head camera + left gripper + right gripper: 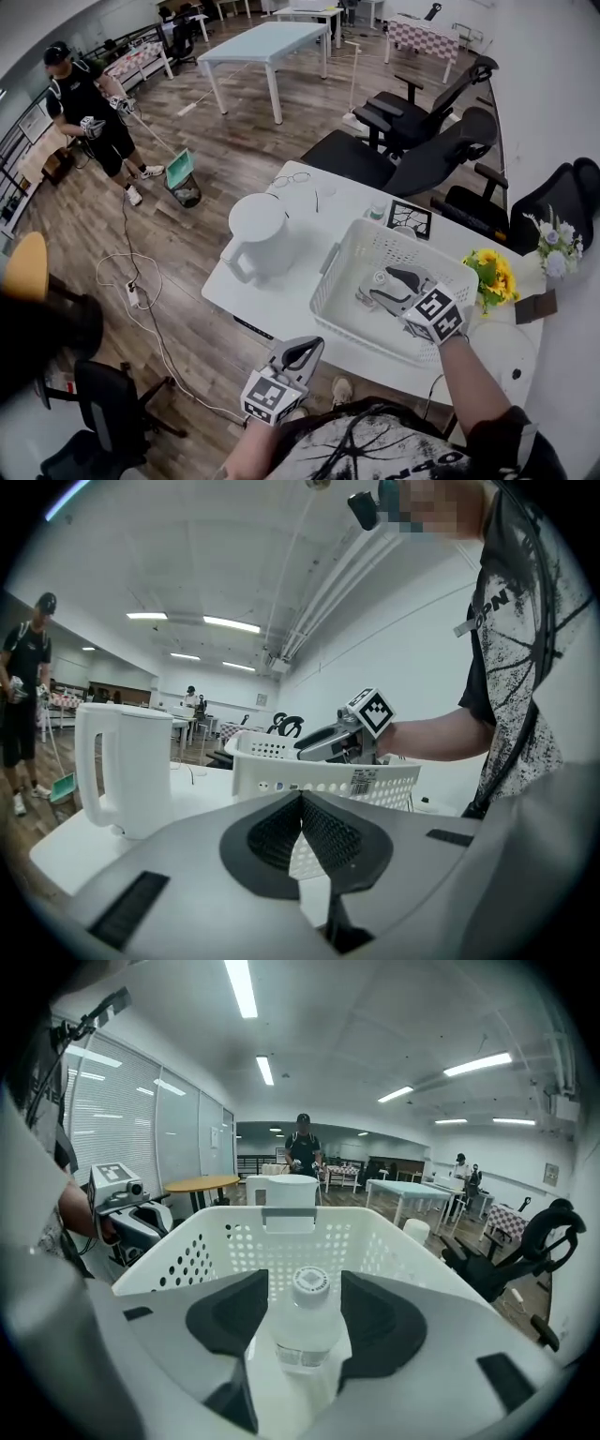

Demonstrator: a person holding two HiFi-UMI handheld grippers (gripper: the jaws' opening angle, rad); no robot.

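My right gripper (394,279) is down inside a white perforated basket (343,246) on the white table (253,300). It is shut on a clear plastic bottle (305,1335) with a white cap, which lies along the jaws with its cap toward the basket's far wall (281,1241). My left gripper (307,351) hovers at the table's near edge, shut with nothing in it. In the left gripper view its pads (323,832) meet in front of the basket (309,778). A white kettle (258,234) stands left of the basket.
Sunflowers (492,272) and white flowers (555,248) stand at the table's right end. A marker card (410,217) and glasses (292,178) lie behind the basket. Black office chairs (412,159) crowd the far side. A person (89,108) sweeps at the far left.
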